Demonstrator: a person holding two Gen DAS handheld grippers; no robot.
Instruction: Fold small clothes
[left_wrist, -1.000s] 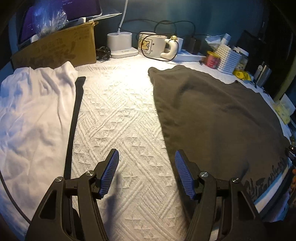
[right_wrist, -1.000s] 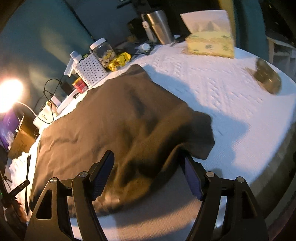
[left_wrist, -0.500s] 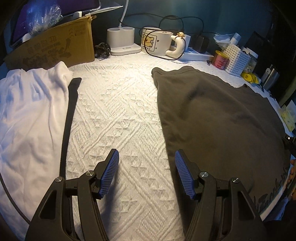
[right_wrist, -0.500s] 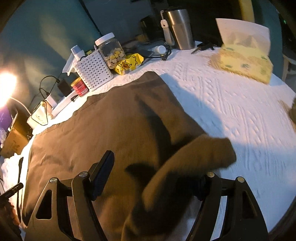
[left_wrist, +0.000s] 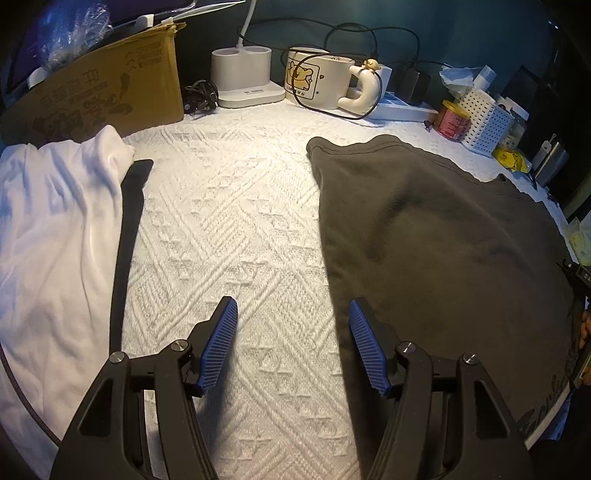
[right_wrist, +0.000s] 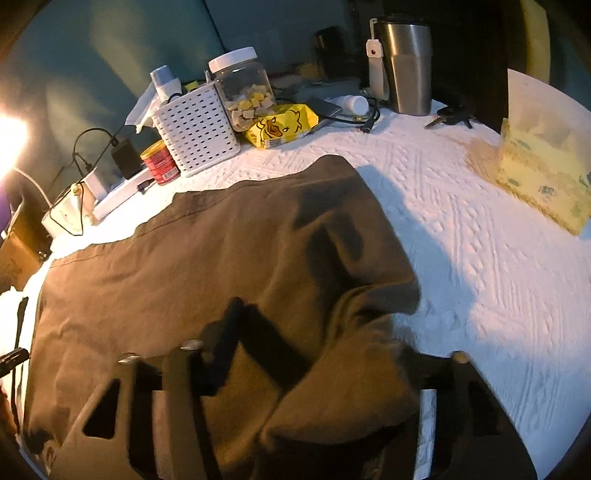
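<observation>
White quilted tabletop (left_wrist: 258, 229). Right gripper (right_wrist: 314, 350): closing around dark shirt's (right_wrist: 221, 258) sleeve; pinch fully first. Left gripper (left_wrist: 293, 347): released, empty.

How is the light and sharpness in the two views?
Left wrist view: sharp, evenly lit white bedspread, edges bent by the fisheye. Right wrist view: lamp glare at left, and the right gripper blurred, closing with brown garment cloth between its fingers.
</observation>
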